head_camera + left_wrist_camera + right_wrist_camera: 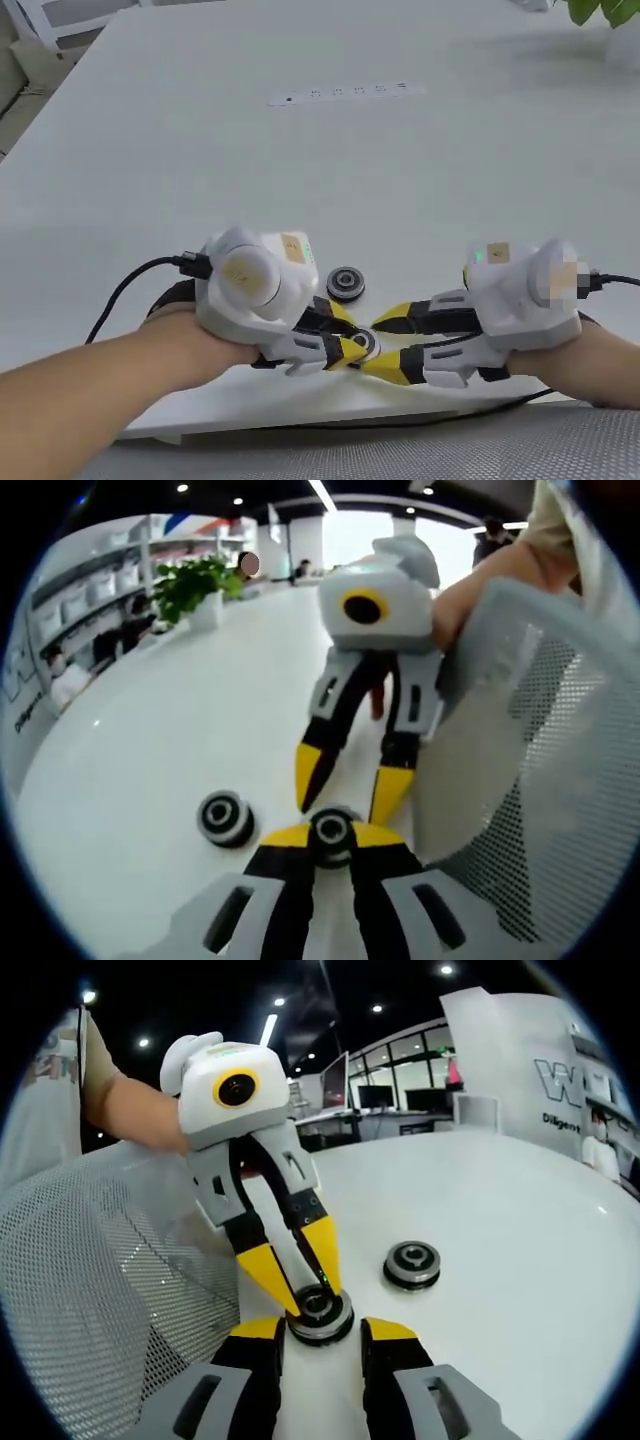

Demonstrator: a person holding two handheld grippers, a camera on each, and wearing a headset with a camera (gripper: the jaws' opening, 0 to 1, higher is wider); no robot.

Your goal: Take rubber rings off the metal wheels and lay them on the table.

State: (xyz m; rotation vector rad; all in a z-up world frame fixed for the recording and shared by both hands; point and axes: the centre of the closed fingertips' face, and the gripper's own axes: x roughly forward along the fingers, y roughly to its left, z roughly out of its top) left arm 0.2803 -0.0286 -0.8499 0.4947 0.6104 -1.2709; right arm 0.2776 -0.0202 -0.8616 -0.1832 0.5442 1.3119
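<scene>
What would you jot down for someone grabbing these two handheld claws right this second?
Left gripper: shut on a wheel, held at the table's near edge.
Right gripper: open, jaws either side of that same wheel, facing the left gripper.
Second wheel: lying free on the table just beyond the grippers.
Done: nothing yet; both wheels appear to have their black rubber rings on.
Left: pull the ring off the held wheel, lay it down, then do the second wheel.
</scene>
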